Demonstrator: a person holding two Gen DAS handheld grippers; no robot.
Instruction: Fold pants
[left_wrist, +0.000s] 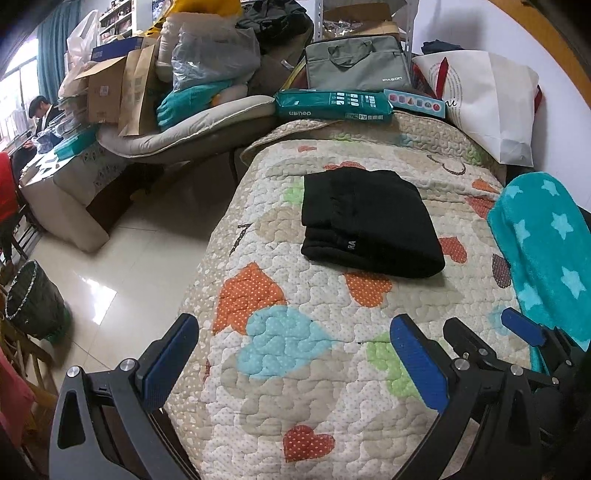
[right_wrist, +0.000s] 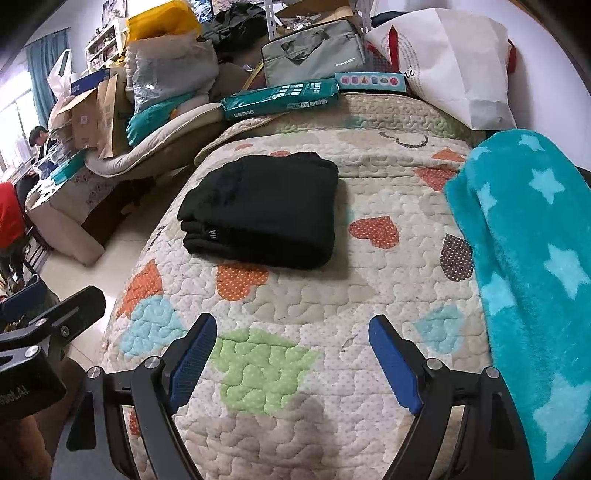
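Note:
The black pants (left_wrist: 369, 221) lie folded in a neat rectangle on the heart-patterned quilt (left_wrist: 314, 369); they also show in the right wrist view (right_wrist: 262, 210) on the quilt (right_wrist: 295, 295). My left gripper (left_wrist: 291, 354) is open and empty, held back from the pants near the quilt's front edge. My right gripper (right_wrist: 291, 354) is open and empty, also well short of the pants. The right gripper's fingers (left_wrist: 524, 328) show at the right of the left wrist view.
A teal star blanket (right_wrist: 524, 258) lies along the quilt's right side. A teal package (right_wrist: 280, 98), a grey bag (right_wrist: 314, 55) and a white paper bag (right_wrist: 443, 55) crowd the far end. Tiled floor (left_wrist: 122, 266) and a dark waste basket (left_wrist: 33, 299) lie left.

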